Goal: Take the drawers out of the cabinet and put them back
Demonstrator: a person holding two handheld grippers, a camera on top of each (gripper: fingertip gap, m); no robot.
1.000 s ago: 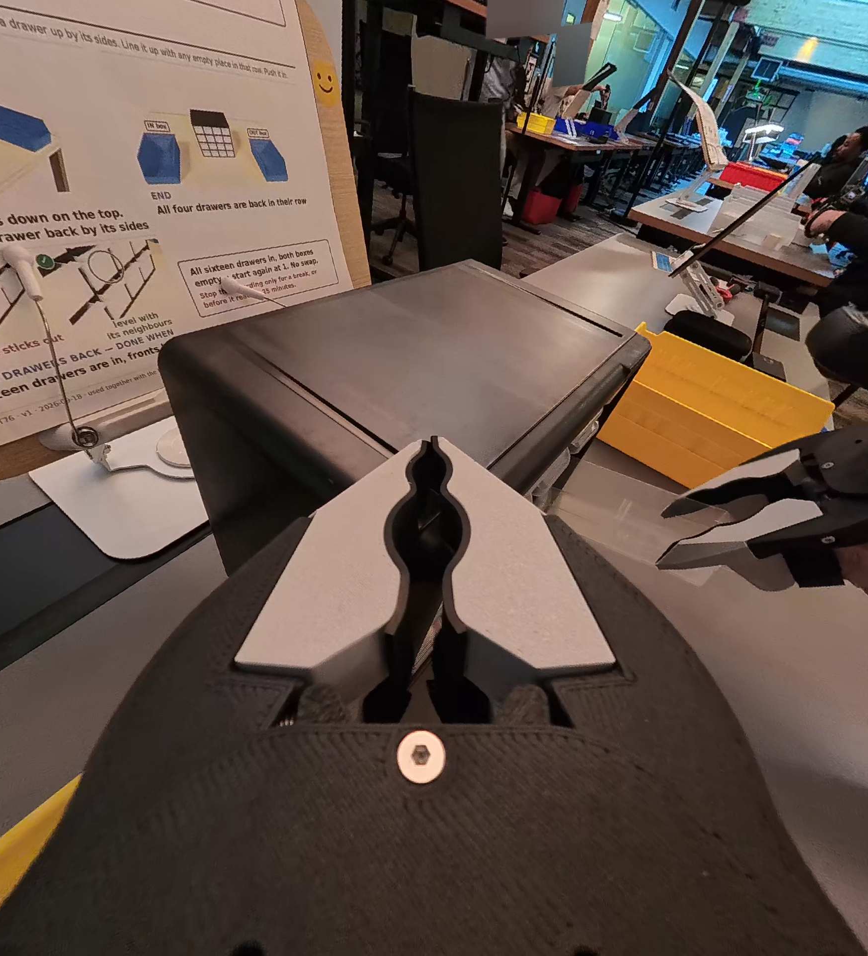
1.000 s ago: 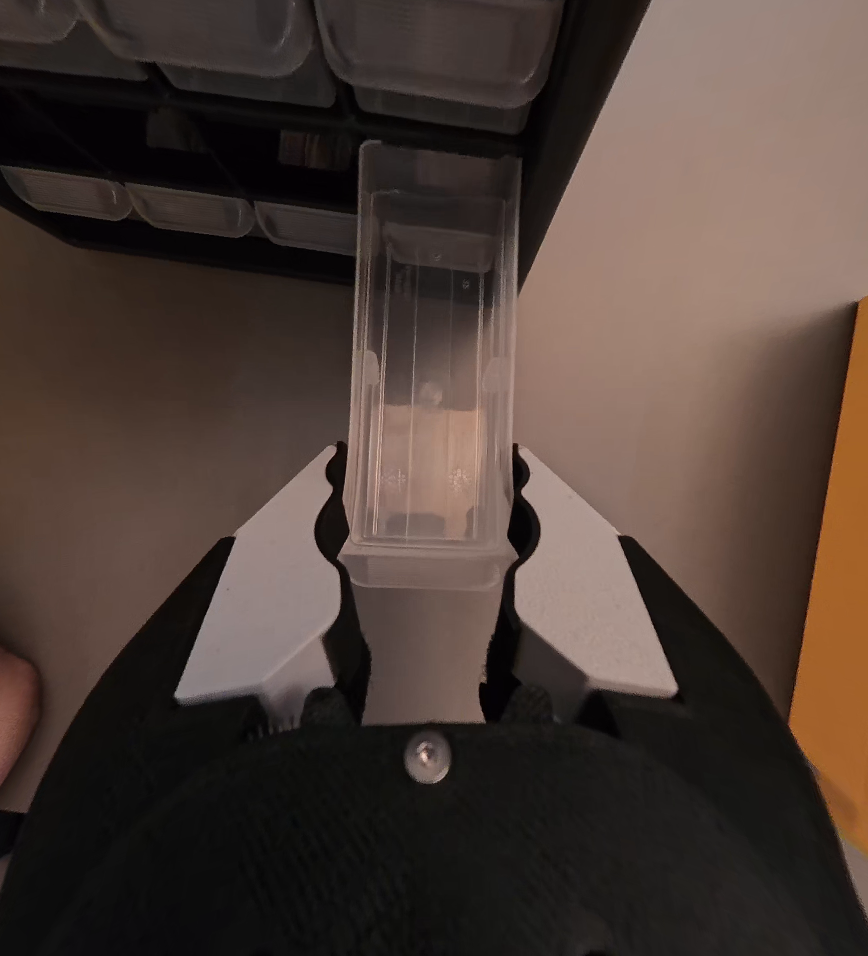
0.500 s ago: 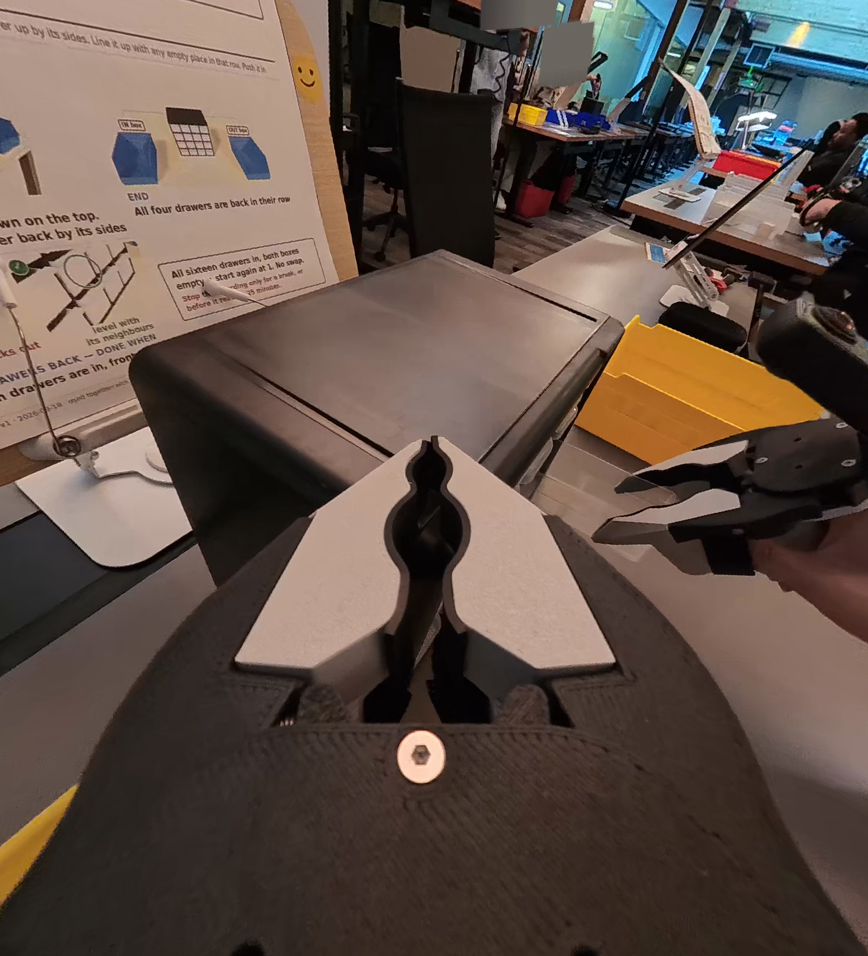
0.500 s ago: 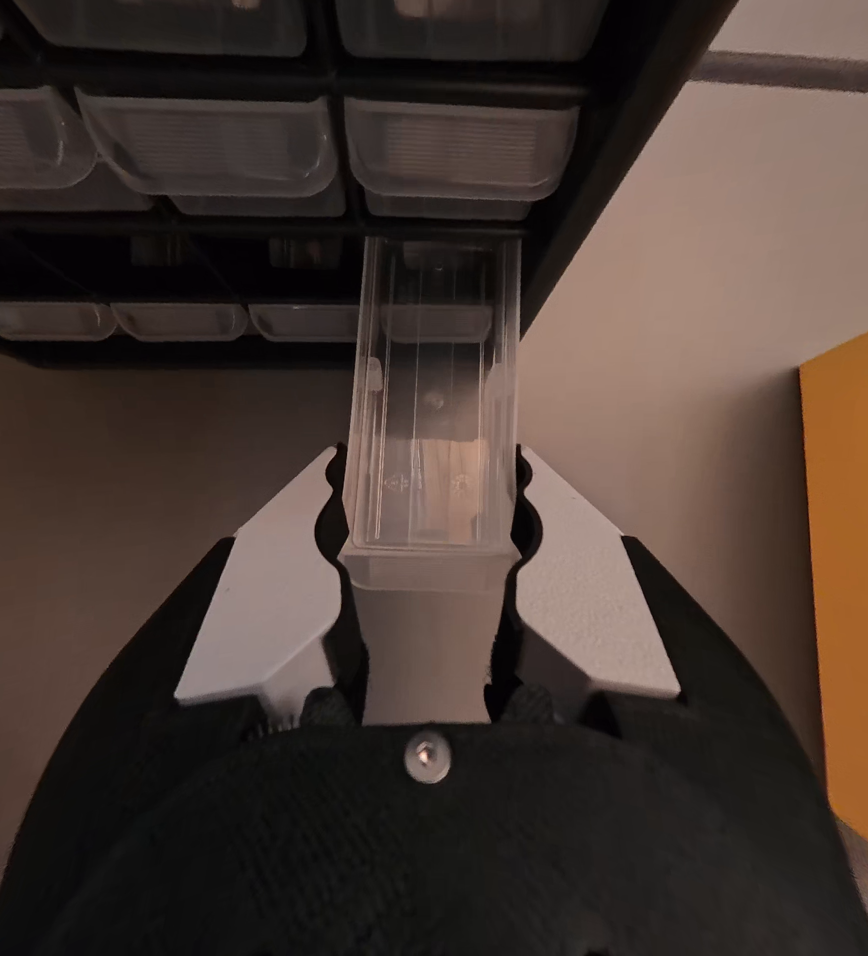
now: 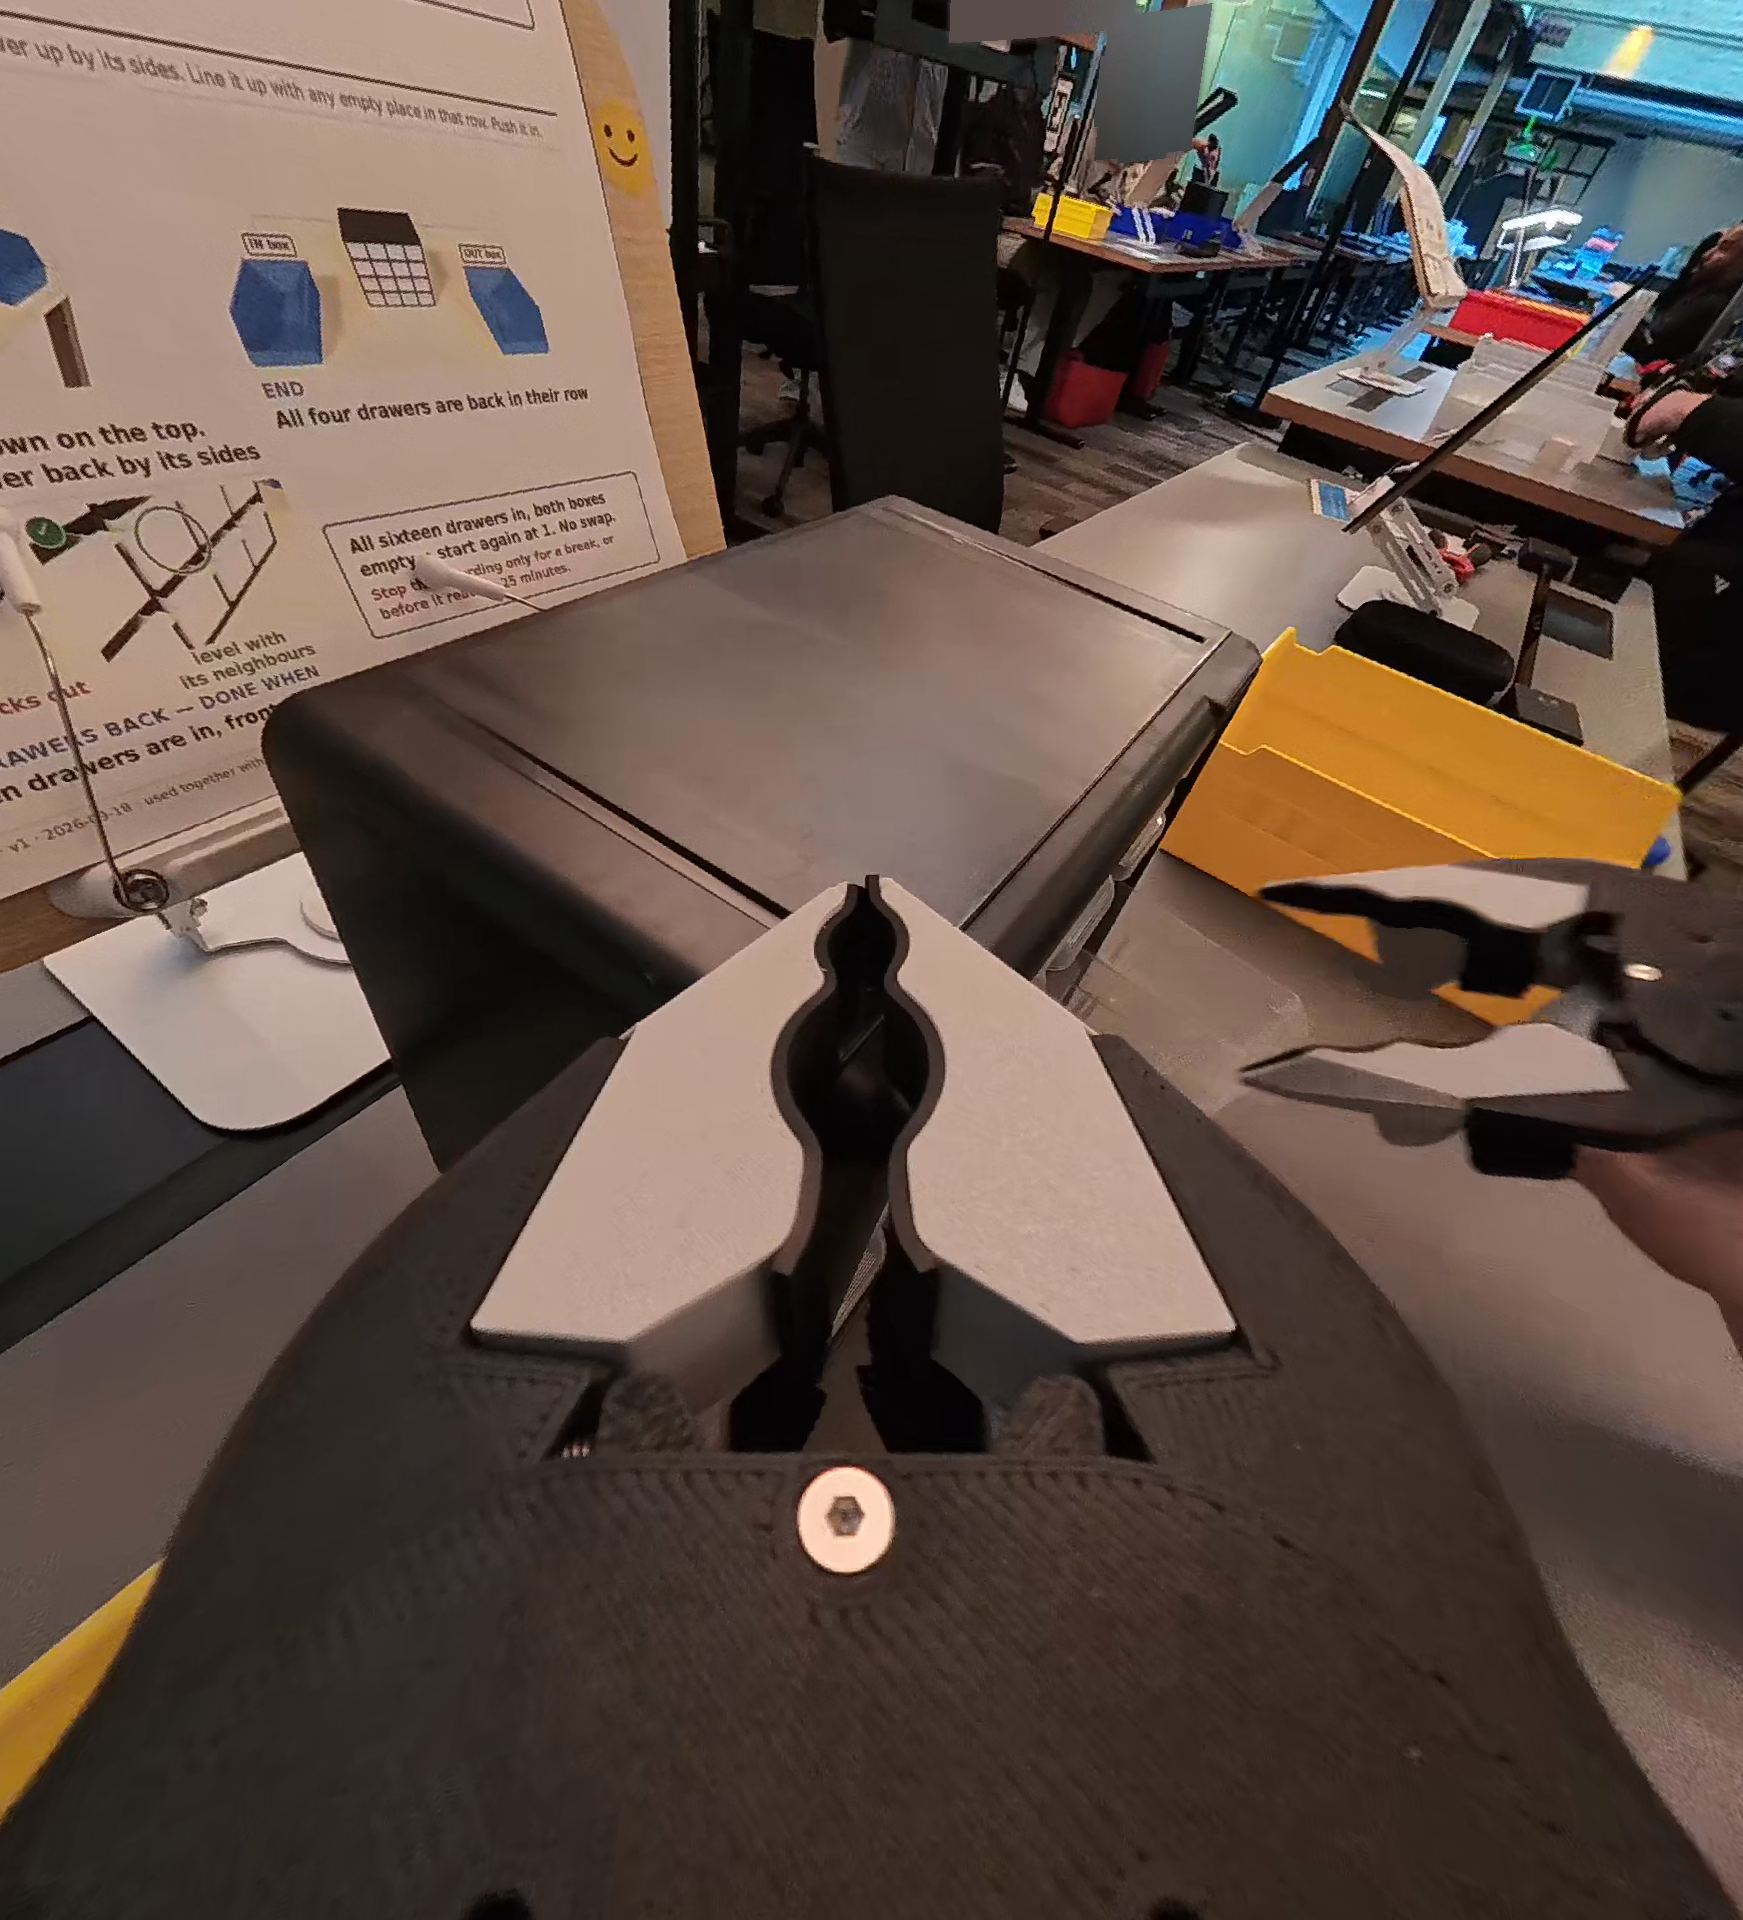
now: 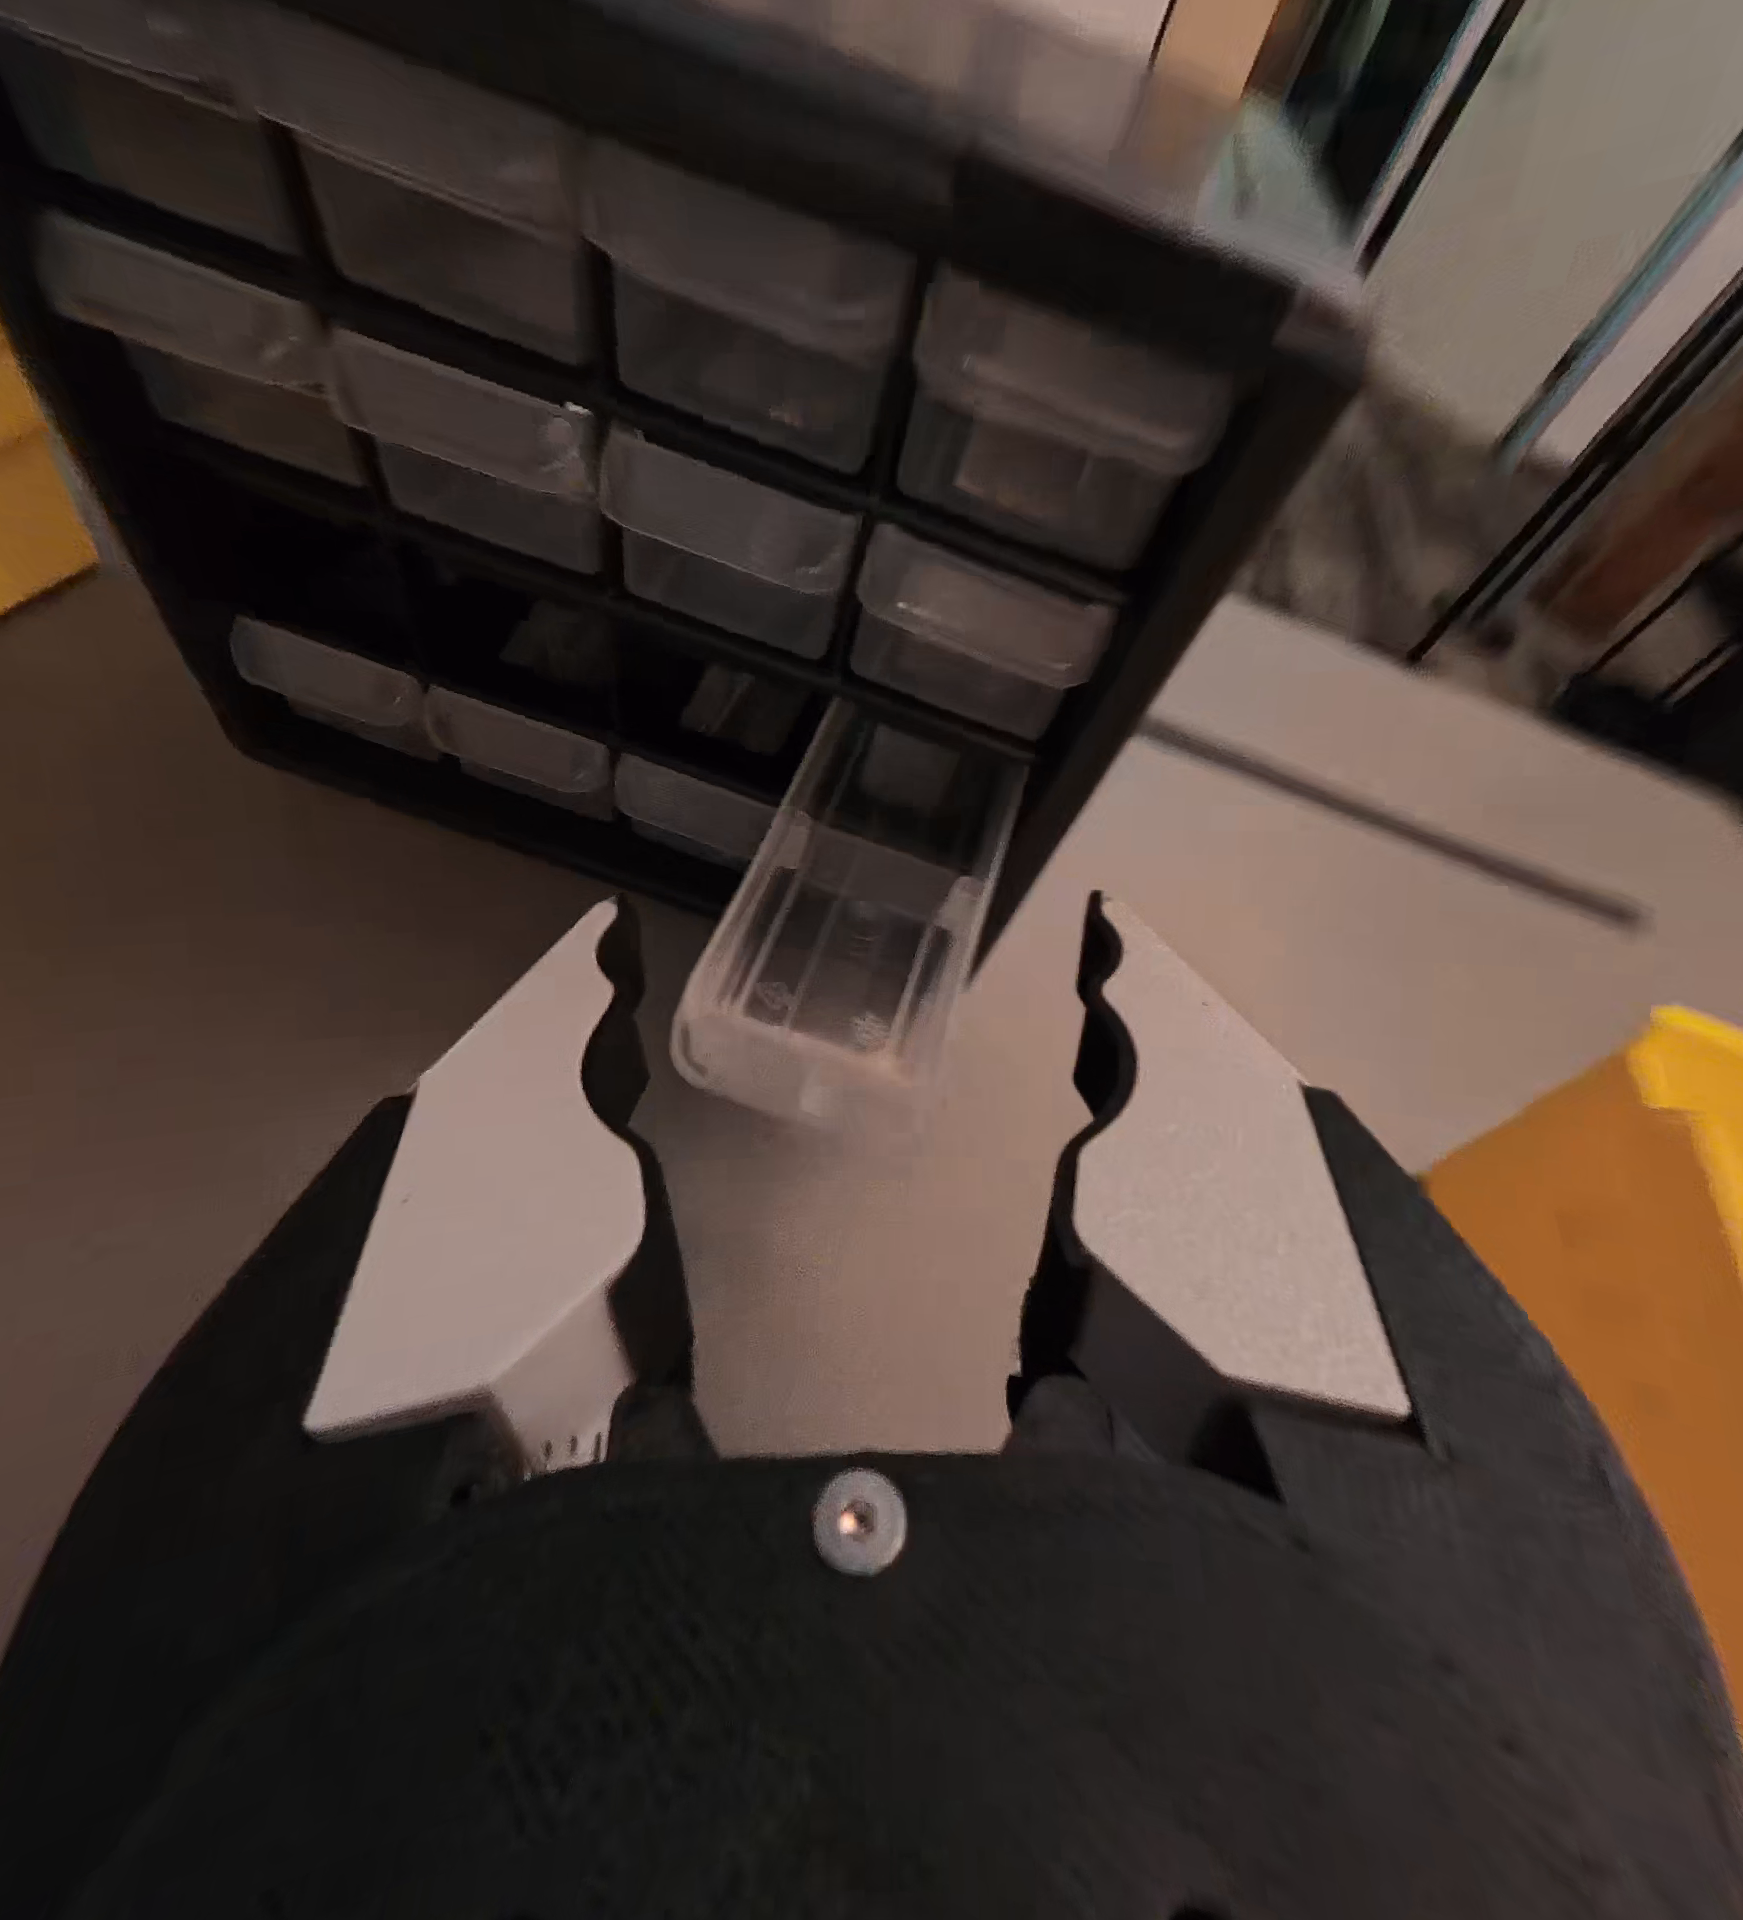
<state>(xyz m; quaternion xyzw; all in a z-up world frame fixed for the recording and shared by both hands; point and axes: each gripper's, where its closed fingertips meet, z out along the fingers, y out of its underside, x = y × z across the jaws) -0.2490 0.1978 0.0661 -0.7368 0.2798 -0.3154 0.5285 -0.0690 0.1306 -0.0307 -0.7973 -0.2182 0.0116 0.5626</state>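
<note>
A clear, narrow plastic drawer [image 6: 836, 966] is seen protruding, tilted, from the bottom-right slot of the black sixteen-slot plastic cabinet [image 6: 1199, 582], only its rear end housed. The right gripper [image 6: 856, 935] is spread wide, nothing gripped, its fingers flanking the drawer front without evident contact. The left gripper [image 5: 872, 894] is pressed closed and empty near the cabinet's top edge. The drawer is judged light, stiff, slippery and somewhat brittle; it is best taken by its two long side walls near the front.
</note>
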